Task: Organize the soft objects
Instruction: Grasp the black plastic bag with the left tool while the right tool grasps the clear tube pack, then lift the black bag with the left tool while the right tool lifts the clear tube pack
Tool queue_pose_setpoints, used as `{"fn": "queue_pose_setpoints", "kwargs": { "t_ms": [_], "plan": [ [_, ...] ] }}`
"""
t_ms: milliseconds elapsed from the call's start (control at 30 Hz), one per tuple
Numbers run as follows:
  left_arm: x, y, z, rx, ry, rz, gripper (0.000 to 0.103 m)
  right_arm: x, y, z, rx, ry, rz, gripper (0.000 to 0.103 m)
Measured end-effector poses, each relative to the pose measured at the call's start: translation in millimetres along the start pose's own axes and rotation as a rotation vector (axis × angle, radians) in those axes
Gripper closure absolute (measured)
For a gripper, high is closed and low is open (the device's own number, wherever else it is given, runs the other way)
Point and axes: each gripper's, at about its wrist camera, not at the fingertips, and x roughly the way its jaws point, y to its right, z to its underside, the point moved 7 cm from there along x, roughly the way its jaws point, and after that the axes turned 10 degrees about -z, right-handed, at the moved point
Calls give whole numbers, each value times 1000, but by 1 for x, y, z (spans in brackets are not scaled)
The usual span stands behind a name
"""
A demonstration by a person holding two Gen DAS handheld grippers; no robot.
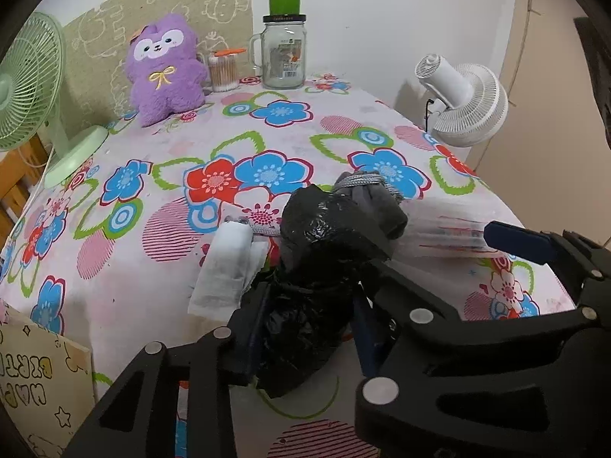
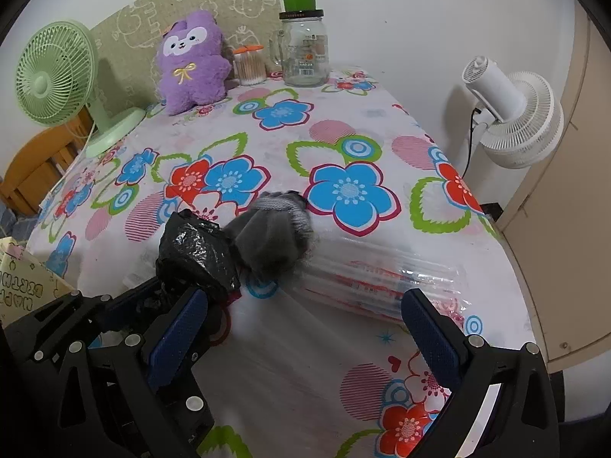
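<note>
My left gripper (image 1: 305, 324) is shut on a crumpled black plastic bag roll (image 1: 320, 252), held low over the flowered table; it also shows in the right wrist view (image 2: 194, 255). A rolled grey sock bundle (image 1: 376, 200) lies just beyond the bag, touching it, and shows in the right wrist view (image 2: 273, 234). A folded white cloth (image 1: 225, 267) lies left of the bag. A clear plastic packet (image 2: 382, 282) lies right of the sock. My right gripper (image 2: 305, 339) is open and empty, just in front of the packet. A purple plush toy (image 1: 164, 70) sits at the back.
A green desk fan (image 1: 26, 87) stands at the left edge, a white fan (image 1: 462, 103) off the right edge. A glass mug jar with green lid (image 1: 284, 49) and a cotton swab tub (image 1: 223, 70) stand at the back. A birthday card box (image 1: 34, 374) is front left.
</note>
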Motion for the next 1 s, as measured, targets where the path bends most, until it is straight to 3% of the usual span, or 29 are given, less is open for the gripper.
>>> {"fn": "queue_pose_setpoints", "kwargs": {
  "t_ms": [233,767,1000],
  "plan": [
    [-6,-4,-3,4,32,-29,64,-3,1,-3,5,15,-2,0],
    [9,-9,-7,-21,7,-51,63,10,11,-10,1,2,39,1],
    [10,-6,-6,9,15,-63,63,17,23,-6,35,-12,74,7]
  ]
}}
